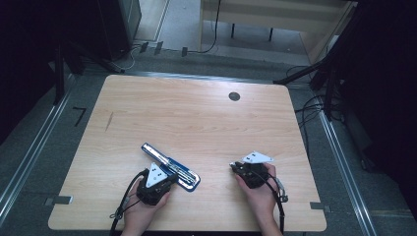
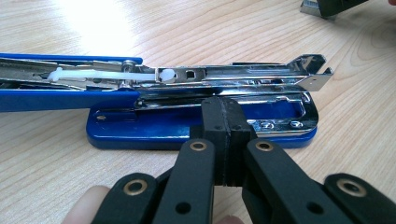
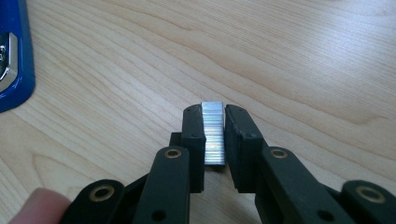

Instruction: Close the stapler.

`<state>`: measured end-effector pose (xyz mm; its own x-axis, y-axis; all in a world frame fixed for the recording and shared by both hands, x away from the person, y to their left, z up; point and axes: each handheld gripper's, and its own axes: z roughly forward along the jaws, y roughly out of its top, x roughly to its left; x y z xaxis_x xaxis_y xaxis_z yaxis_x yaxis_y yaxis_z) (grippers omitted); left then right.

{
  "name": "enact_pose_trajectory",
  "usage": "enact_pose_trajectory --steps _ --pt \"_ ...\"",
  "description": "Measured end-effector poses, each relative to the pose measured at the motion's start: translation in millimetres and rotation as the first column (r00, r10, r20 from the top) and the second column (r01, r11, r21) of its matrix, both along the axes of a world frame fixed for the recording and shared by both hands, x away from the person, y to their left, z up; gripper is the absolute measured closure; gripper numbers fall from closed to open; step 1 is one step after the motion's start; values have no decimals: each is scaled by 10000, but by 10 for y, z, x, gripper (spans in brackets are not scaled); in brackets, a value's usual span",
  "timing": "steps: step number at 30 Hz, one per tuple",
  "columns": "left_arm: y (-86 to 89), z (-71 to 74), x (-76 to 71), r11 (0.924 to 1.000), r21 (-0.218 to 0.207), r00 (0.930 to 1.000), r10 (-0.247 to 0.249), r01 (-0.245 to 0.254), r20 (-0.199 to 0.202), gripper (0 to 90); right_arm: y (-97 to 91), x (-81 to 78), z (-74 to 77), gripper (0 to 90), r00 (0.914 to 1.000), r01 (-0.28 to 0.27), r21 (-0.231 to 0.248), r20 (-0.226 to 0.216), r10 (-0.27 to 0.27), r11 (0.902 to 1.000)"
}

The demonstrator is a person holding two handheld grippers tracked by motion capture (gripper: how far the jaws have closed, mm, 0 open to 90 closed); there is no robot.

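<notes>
Blue metal stapler (image 2: 201, 126) lies opened on wooden desk (image 1: 196, 113); left gripper (image 2: 224, 140) closed, empty; right gripper (image 3: 214, 135) pinches silver staple strip (image 3: 213, 133). Loading not yet done.

Open stapler (image 1: 171, 167) between grippers

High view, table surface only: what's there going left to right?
Left tool → blue stapler, opened flat → right tool, shut on a strip of staples → far right table edge.
</notes>
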<state>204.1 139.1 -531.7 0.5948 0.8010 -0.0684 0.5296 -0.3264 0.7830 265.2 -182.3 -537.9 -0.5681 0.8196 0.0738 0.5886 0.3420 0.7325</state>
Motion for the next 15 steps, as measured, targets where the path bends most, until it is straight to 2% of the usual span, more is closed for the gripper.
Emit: enact_pose_trajectory --steps 10,15 --pt "1 0 1 10000 1 10000 -9 9 4 900 -1 -3 -13 798 10000 9 93 -37 -9 10000" --pt "0 0 0 10000 0 10000 1 -1 1 900 20 -14 22 798 9999 -129 155 94 128 9998"
